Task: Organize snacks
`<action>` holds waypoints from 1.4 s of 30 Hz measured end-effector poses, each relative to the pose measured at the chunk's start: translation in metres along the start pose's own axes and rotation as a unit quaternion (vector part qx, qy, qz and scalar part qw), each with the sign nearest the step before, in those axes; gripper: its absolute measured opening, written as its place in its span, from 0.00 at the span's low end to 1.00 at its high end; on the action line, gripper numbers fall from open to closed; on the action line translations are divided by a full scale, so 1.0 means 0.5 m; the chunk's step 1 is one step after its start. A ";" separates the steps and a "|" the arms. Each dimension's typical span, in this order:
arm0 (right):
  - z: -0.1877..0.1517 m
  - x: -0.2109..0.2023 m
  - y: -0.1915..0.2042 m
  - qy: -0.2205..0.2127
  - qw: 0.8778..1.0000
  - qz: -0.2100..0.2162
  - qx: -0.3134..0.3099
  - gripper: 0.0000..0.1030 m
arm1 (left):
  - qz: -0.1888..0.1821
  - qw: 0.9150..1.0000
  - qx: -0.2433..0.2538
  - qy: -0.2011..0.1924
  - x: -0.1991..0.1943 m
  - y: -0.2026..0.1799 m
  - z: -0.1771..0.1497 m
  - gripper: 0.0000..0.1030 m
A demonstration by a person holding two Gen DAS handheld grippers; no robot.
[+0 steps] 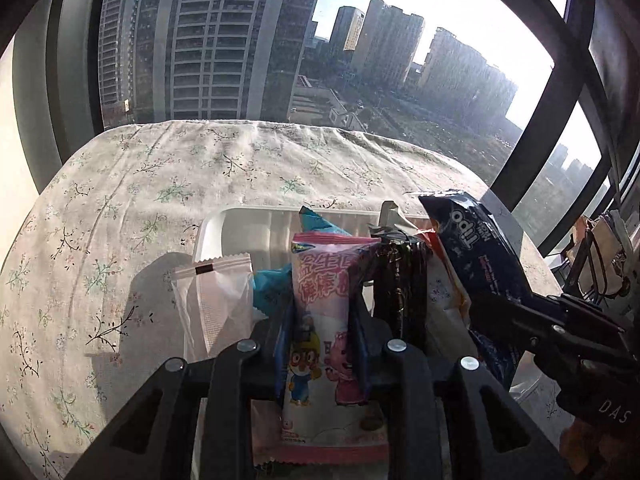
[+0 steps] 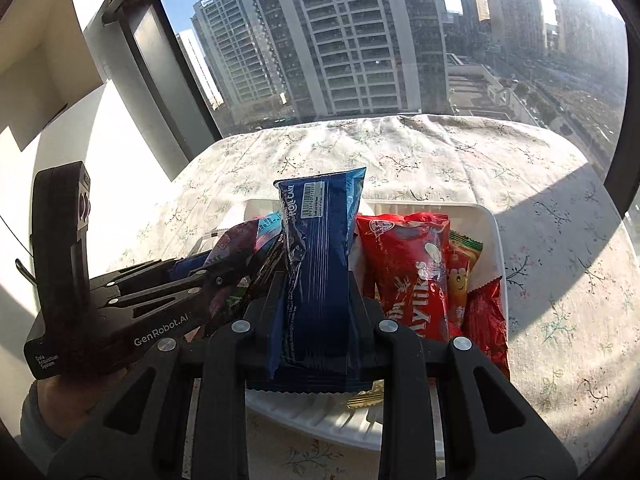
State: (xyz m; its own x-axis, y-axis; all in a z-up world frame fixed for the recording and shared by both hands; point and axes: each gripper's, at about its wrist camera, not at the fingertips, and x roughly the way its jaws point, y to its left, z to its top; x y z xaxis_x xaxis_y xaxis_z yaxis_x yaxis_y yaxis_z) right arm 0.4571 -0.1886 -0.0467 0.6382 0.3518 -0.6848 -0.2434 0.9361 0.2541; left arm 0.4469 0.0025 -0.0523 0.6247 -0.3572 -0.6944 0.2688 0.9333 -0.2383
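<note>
Left tool (image 1: 320,320) pinching pink cartoon-printed snack packet (image 1: 326,320), right tool (image 2: 316,300) clamped on dark blue foil cake packet (image 2: 316,264), both above white plastic tray (image 2: 498,240), floral-clothed counter (image 2: 540,184) beneath.

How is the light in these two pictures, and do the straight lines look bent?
Left wrist view: strong sun through the window washes out the sky; the pink snack packet throws a dark shadow on the floral tablecloth. Right wrist view: hard shadow bands cross the cloth, glare on the red snack packet. In both, fisheye bends the towers and window frames.
</note>
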 end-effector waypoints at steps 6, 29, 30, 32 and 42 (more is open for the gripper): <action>-0.027 0.047 0.012 0.002 0.999 -0.034 -0.025 0.24 | -0.005 1.000 -0.001 -0.007 0.011 0.001 -0.005 0.31; 0.005 -0.080 0.029 -0.078 0.995 -0.045 -0.039 0.67 | 0.048 0.992 0.025 -0.111 -0.130 -0.028 0.017 0.96; 0.013 -0.107 0.035 -0.098 0.993 -0.043 -0.041 0.70 | 0.057 0.990 0.031 -0.123 -0.148 -0.036 0.019 0.99; 0.024 -0.178 0.049 -0.153 0.986 -0.039 -0.051 0.84 | 0.071 0.985 0.036 -0.153 -0.189 -0.048 0.025 1.00; -0.102 -0.524 0.108 -0.391 0.914 -0.045 -0.101 1.00 | 0.139 0.946 0.089 -0.279 -0.428 -0.149 -0.039 1.00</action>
State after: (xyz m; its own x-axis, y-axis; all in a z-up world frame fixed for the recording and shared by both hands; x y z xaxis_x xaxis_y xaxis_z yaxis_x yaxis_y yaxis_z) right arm 0.2396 -0.2307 0.1114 0.9699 0.2425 0.0197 -0.2431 0.9693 0.0359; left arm 0.2787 0.0101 0.1007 0.9659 -0.1094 -0.2346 0.1252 0.9907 0.0533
